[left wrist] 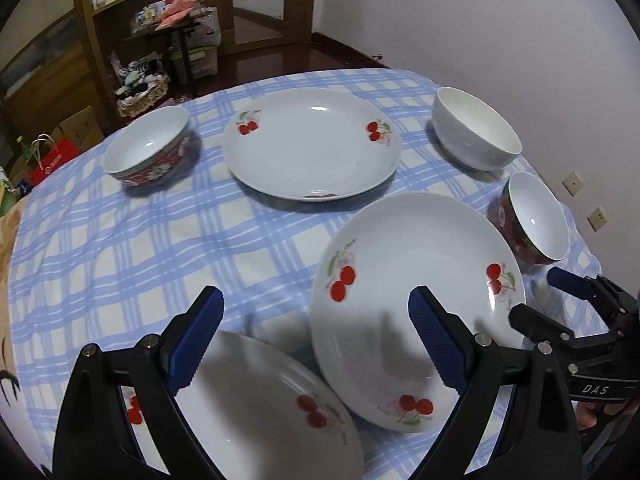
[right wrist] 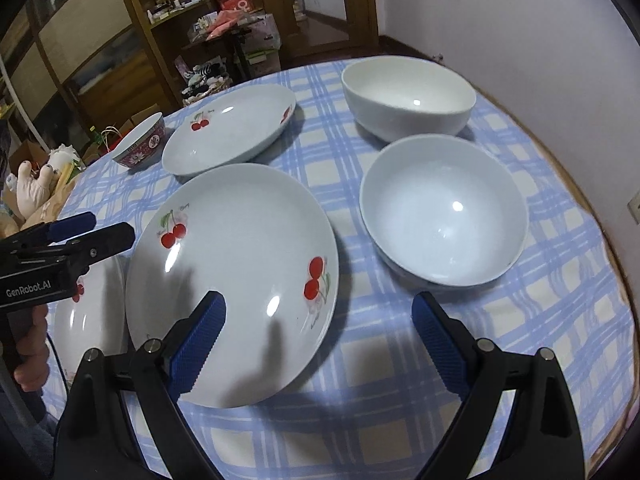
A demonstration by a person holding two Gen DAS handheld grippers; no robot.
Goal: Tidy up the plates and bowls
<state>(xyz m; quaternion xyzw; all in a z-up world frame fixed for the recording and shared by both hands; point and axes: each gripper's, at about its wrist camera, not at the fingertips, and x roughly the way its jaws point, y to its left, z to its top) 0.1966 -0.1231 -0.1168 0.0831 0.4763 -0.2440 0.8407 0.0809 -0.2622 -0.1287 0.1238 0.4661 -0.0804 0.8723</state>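
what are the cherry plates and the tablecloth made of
Cherry plates: probably glazed ceramic or porcelain; they are white and glossy, with sharp light glints and printed red cherries. Melamine can't be ruled out by look alone.
Tablecloth: looks like woven fabric, matte, blue and white check, lying in soft wrinkles.

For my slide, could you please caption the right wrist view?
Open right gripper above a cherry plate, bowls beyond.
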